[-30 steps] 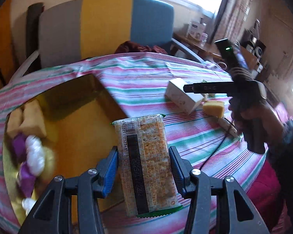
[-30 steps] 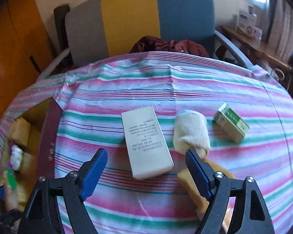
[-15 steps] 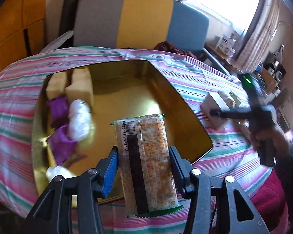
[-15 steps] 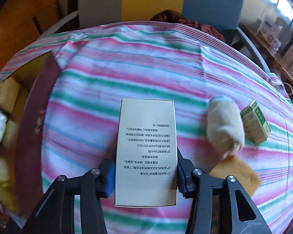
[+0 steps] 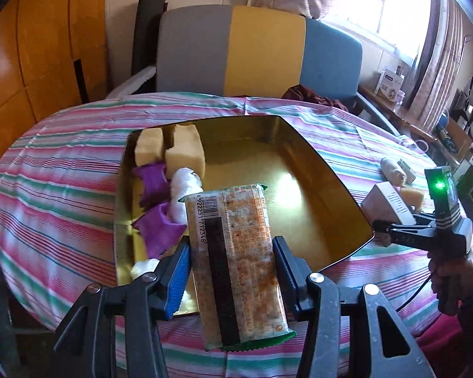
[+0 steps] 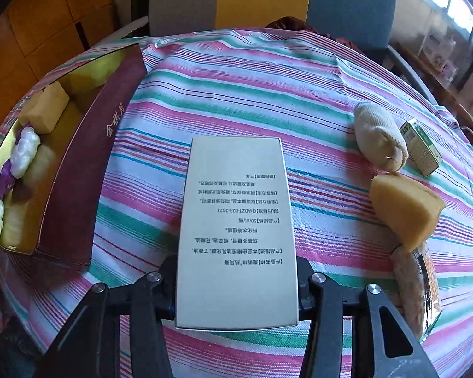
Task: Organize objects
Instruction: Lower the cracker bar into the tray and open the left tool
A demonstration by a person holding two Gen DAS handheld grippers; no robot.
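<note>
My left gripper (image 5: pixel 231 261) is shut on a long cracker packet (image 5: pixel 227 208) with a barcode, held over the near edge of the gold-lined box (image 5: pixel 268 173). Inside the box, along its left side, lie yellow sponge blocks (image 5: pixel 186 152), purple packets (image 5: pixel 151 179) and white bundles (image 5: pixel 184 182). My right gripper (image 6: pixel 236 271) is shut on a white carton (image 6: pixel 236 214) with printed text, just over the striped tablecloth (image 6: pixel 236 94). The left wrist view shows the right gripper (image 5: pixel 381 230) and the white carton (image 5: pixel 388 203) to the right of the box.
A cream rolled sock (image 6: pixel 380 137), a small green carton (image 6: pixel 421 146), a yellow sponge (image 6: pixel 403 208) and a wrapped sausage-like packet (image 6: pixel 416 286) lie right of the white carton. The box's maroon outer wall (image 6: pixel 88 170) stands to its left. A striped chair (image 5: pixel 261 50) stands behind the table.
The right gripper came down around the white carton and closed on it. The left gripper swung over the gold-lined box with the cracker packet still in it.
</note>
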